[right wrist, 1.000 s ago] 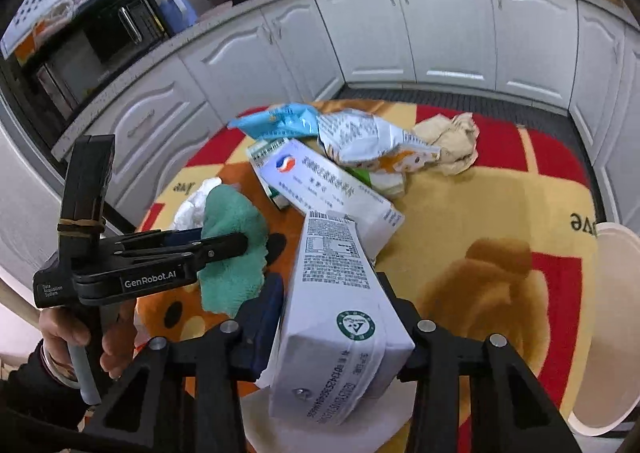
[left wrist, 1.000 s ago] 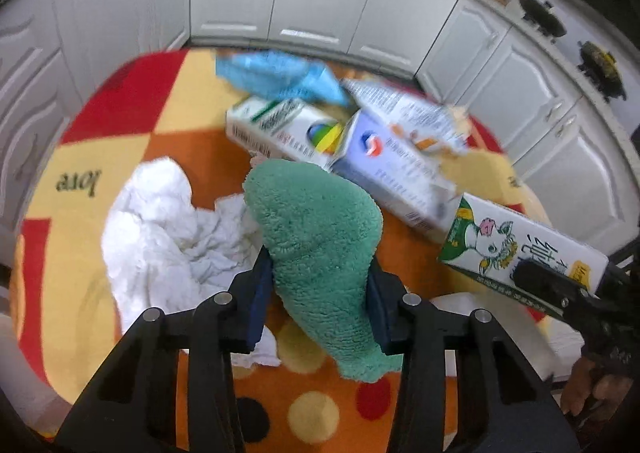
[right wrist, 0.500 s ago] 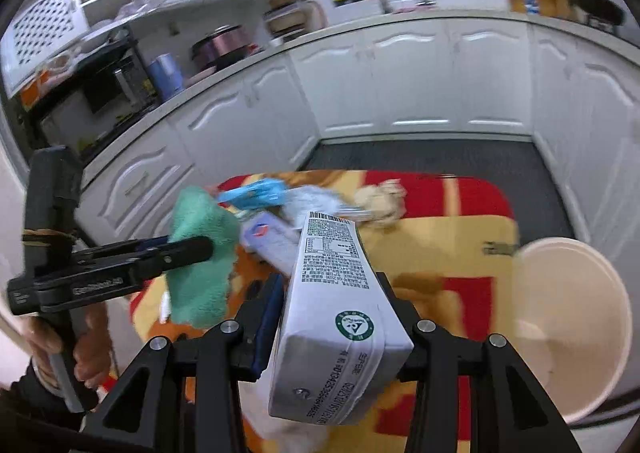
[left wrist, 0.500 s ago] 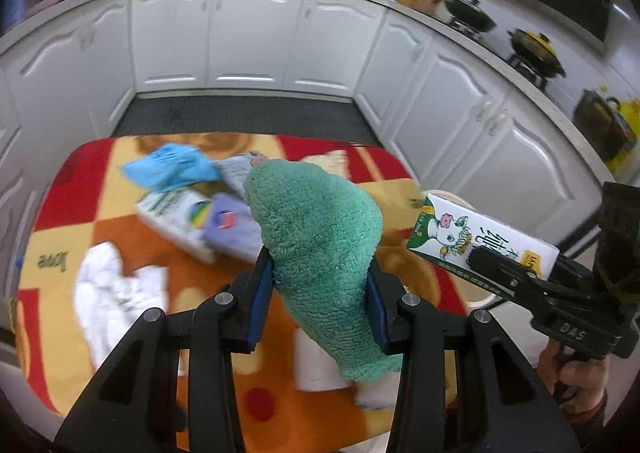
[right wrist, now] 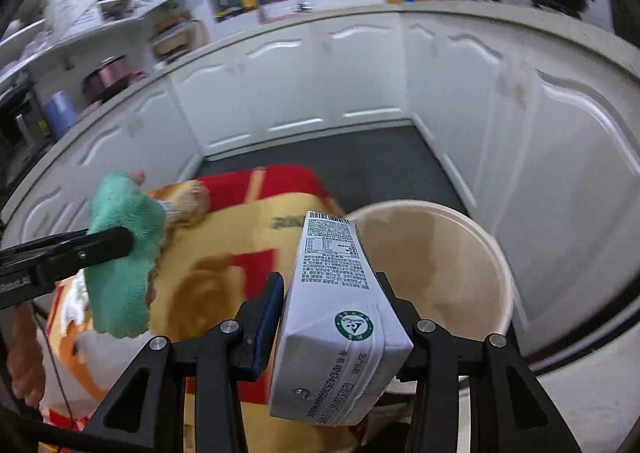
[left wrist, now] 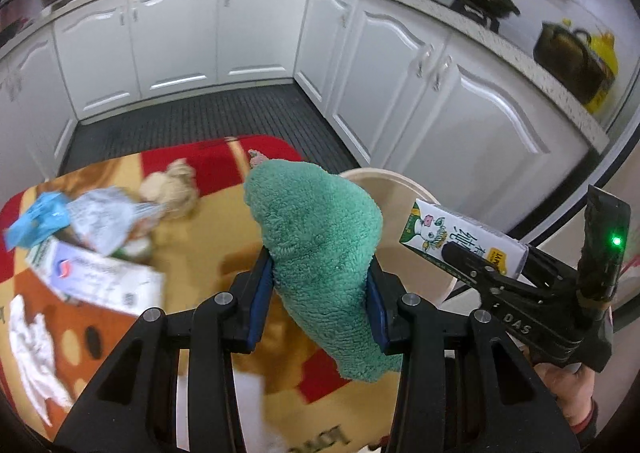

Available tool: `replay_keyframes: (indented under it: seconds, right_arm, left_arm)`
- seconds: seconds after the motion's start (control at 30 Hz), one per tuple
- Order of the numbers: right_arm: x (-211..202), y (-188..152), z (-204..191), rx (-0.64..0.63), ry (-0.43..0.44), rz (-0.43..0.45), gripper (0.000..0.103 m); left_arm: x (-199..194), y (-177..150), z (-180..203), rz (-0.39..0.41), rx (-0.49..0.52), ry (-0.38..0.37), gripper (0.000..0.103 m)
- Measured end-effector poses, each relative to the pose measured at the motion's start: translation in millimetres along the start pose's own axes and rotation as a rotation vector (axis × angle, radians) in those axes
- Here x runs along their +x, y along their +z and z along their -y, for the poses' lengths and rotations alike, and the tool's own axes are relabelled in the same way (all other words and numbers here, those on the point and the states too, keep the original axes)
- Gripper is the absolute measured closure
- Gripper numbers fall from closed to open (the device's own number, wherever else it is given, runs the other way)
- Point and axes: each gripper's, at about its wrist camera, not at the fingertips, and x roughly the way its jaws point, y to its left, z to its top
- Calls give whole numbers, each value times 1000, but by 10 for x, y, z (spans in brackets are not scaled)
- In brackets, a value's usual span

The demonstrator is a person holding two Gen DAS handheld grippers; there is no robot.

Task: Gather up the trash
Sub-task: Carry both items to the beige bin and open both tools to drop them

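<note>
My left gripper (left wrist: 318, 285) is shut on a fluffy green cloth (left wrist: 320, 237), held above the table's right part; it also shows in the right wrist view (right wrist: 120, 253). My right gripper (right wrist: 330, 305) is shut on a white milk carton (right wrist: 336, 317), held at the near rim of the beige trash bin (right wrist: 460, 265). In the left wrist view the carton (left wrist: 452, 237) shows its cow picture and hangs over the bin (left wrist: 396, 189).
On the red, orange and yellow tablecloth (left wrist: 208, 221) lie a blue wrapper (left wrist: 36, 217), a silver bag (left wrist: 104, 217), a crumpled beige paper (left wrist: 172, 189), a white box (left wrist: 96, 277) and white tissue (left wrist: 32, 349). White cabinets (left wrist: 440, 93) ring the table.
Both grippers have swung right, away from the trash pile, with their loads still held. The carton now sits at the bin and the green cloth has come close to it.
</note>
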Motion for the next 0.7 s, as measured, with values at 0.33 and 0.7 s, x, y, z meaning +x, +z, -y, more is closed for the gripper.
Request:
replay_keyframes:
  seconds: [0.33, 0.7]
  right_arm:
    - [371, -122, 547, 53, -118, -56, 60]
    - [466, -41, 741, 125, -155, -27, 36]
  left_arm:
    - [646, 29, 362, -52, 21, 24, 62]
    - [859, 43, 366, -51, -5, -51, 47]
